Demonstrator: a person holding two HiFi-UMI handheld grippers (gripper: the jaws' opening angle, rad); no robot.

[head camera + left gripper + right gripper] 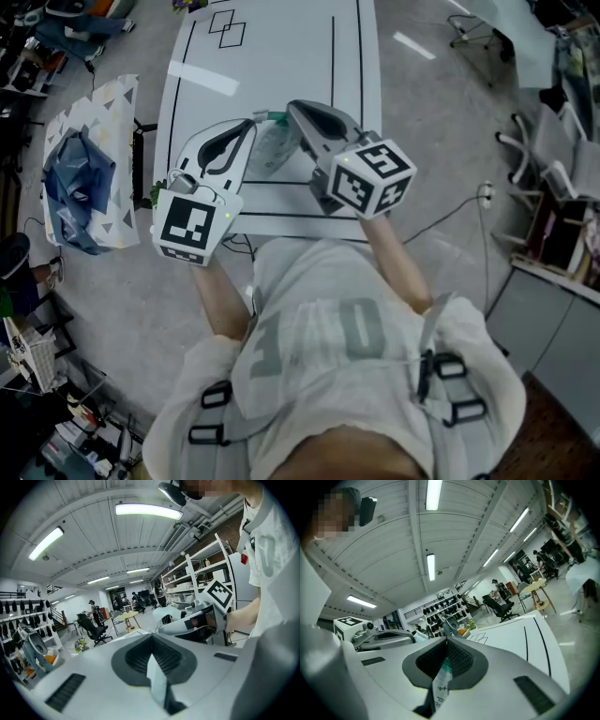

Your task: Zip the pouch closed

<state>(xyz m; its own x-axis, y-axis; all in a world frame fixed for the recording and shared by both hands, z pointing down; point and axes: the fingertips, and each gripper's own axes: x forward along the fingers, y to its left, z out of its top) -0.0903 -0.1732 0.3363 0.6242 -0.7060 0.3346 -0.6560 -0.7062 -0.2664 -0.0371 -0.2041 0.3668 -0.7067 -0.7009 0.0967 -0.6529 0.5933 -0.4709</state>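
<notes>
We've got the pouch (272, 148) slung btw. the two grippers, over the near part of the table (281, 56). It's clear-ish w/ a green top edge. We can't tell what's in it, nor whether it touches the table. Off the table's left a patterned bag (111, 98) stands open w/ crumpled blue stuff (73, 183) inside.

The left gripper (251, 125) is clamped tight on a thin pale edge of the pouch. The right gripper (294, 107) is clenched too, pinching a narrow strip of the pouch, green at the far end w/ small dark print nearer the camera. Whether that's the zip pull we can't say.

Only the head view shows the pouch whole, w/ both grippers angled in and their tips near each other. The gripper views show just the slivers pinched in the pads, which the head view hides. Each also catches the other gripper alongside, plus ceiling lights (149, 510), shelving (197, 569) & chairs (501, 606).
</notes>
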